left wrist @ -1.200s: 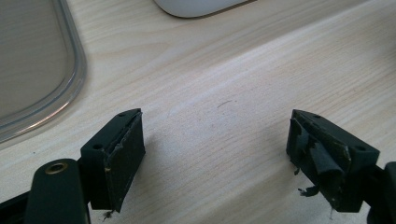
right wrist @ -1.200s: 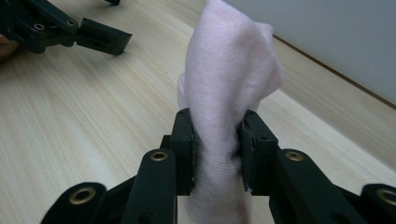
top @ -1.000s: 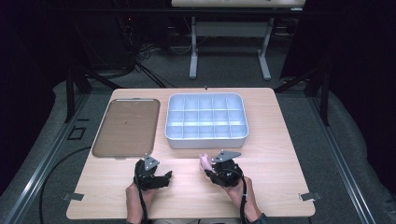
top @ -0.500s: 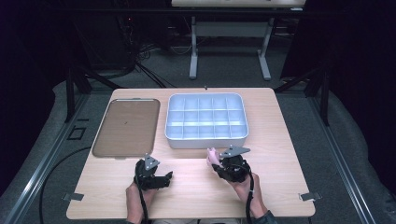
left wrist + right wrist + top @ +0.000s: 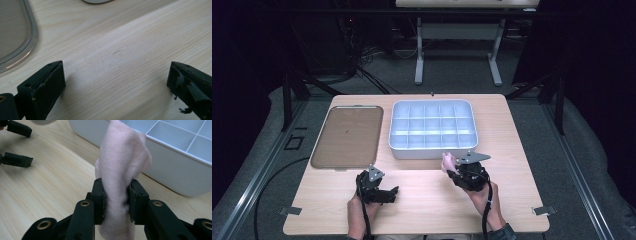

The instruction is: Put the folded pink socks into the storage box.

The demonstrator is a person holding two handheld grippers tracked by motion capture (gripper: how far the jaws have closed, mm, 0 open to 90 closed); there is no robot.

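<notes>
A folded pale pink cloth (image 5: 122,162) stands up between the jaws of my right gripper (image 5: 116,200), which is shut on it. In the high view that pink cloth (image 5: 447,161) and the right gripper (image 5: 452,170) are just in front of the white divided bin (image 5: 432,150). My left gripper (image 5: 393,192) rests low over the bare wooden table near the front left; its jaws have just been opening. In the left gripper view the left gripper (image 5: 115,82) stands wide open with only tabletop between its jaws.
A brown tray (image 5: 348,136) with a clear rim lies left of the bin. The wooden table (image 5: 512,150) has bare room to the right of the bin and along the front edge. A second table's legs stand on the floor behind.
My right gripper has carried the pink cloth forward and slightly up, closer to the bin's front wall. The left hand has stayed where it was.
</notes>
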